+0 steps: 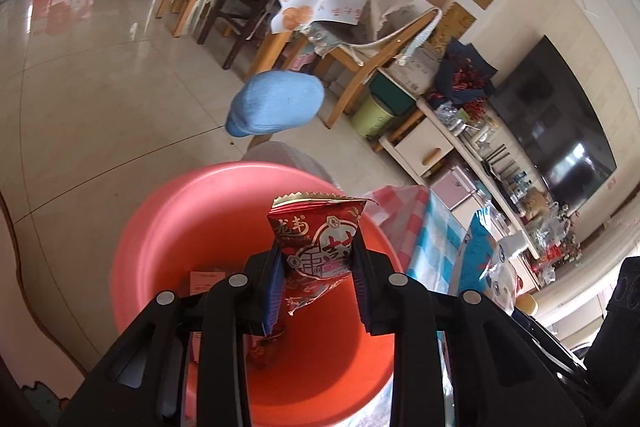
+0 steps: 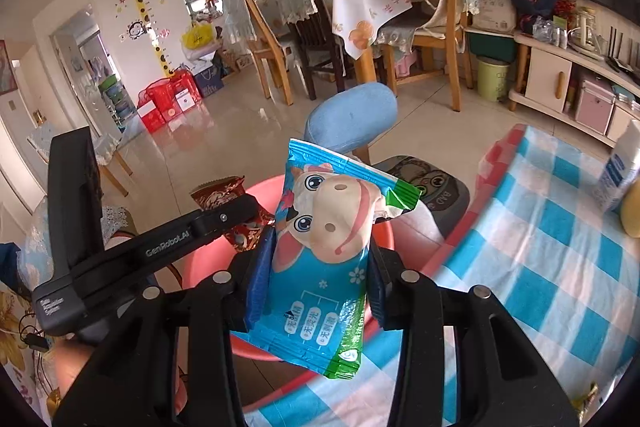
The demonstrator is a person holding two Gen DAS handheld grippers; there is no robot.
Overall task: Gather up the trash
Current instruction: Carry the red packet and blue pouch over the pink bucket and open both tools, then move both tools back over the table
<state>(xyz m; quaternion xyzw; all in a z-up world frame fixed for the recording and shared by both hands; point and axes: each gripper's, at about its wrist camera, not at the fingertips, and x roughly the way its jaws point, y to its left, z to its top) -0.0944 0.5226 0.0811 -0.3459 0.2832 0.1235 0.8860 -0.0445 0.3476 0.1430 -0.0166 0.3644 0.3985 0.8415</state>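
The landmark here is the pink basin, a round plastic tub standing at the edge of the tabletop, which wears a blue, white and red checked cloth.

The left hand-held gripper hangs directly over the basin's open mouth, its two fingers clamped on a red snack wrapper with gold and white printing and a torn, serrated top edge. The wrapper stands upright between the pads, above the basin's floor and not touching it. Down inside the basin lie at least two other scraps: a crumpled red wrapper piece and a pinkish paper slip against the near wall (its print is too small to read).

The right hand-held gripper is just beside the basin on the tabletop side, over its rim. Its fingers are closed on a blue packet printed with a cartoon cow, green strips at the packet's sealed ends; the packet rises tilted above the fingertips. In this right wrist view the left hand-held gripper reaches in over the basin from the far side of the packet, red wrapper showing past its fingertip.

Beyond the basin, off the tabletop, stands a stool with a blue padded seat on the tiled floor.
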